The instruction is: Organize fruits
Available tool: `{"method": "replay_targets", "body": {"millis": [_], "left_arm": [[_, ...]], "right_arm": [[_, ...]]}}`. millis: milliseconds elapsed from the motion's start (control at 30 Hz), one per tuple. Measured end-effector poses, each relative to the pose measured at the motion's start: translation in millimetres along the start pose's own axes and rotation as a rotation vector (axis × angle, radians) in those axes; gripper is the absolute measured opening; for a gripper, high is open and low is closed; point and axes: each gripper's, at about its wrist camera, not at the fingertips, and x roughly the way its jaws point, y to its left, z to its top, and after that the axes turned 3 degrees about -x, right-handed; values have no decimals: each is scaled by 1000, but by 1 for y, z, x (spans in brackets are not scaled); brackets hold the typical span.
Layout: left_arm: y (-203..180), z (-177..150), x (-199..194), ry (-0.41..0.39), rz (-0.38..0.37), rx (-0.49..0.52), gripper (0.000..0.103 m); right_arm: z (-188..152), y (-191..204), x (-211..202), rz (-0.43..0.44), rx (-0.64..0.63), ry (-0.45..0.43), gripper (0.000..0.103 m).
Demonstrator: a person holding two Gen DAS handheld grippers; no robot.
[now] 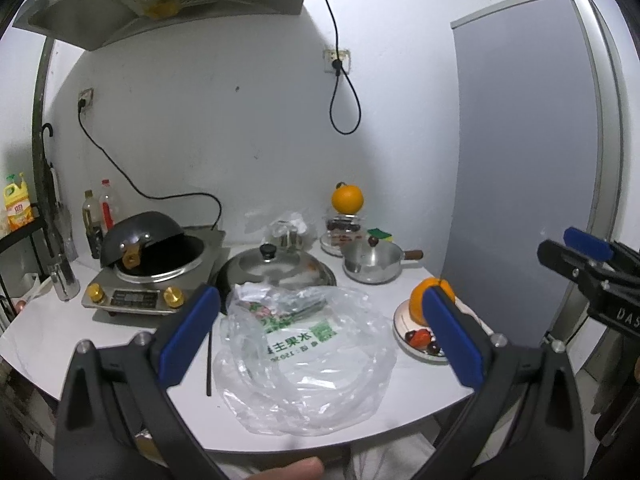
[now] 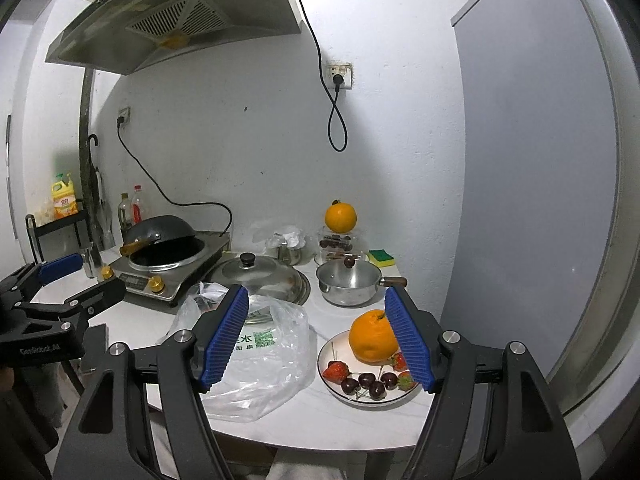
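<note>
Right wrist view gave me the plate (image 2: 326, 354) as my landmark: on it sat an orange (image 2: 372, 336), with strawberries (image 2: 335, 372) and dark cherries (image 2: 366, 384) along its near rim. I had the right gripper (image 2: 318, 338) hovering above the table with its jaws apart and empty. Left of the plate lay a crumpled clear plastic bag (image 1: 304, 360), and I held the left gripper (image 1: 316, 332) over it, jaws apart too, clamped on nothing. Behind the plate stood a small steel pot (image 2: 348, 284), and farther back a second orange (image 2: 340, 218) topped a clear container (image 2: 336, 242).
</note>
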Motion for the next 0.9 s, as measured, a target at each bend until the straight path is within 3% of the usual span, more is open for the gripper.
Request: {"method": "replay_targets", "body": {"millis": [900], "left_arm": [[-3,0,-3,-16,1,-22,102]], "right_arm": [[1,-2,-5,9,-5,-3,74]]}}
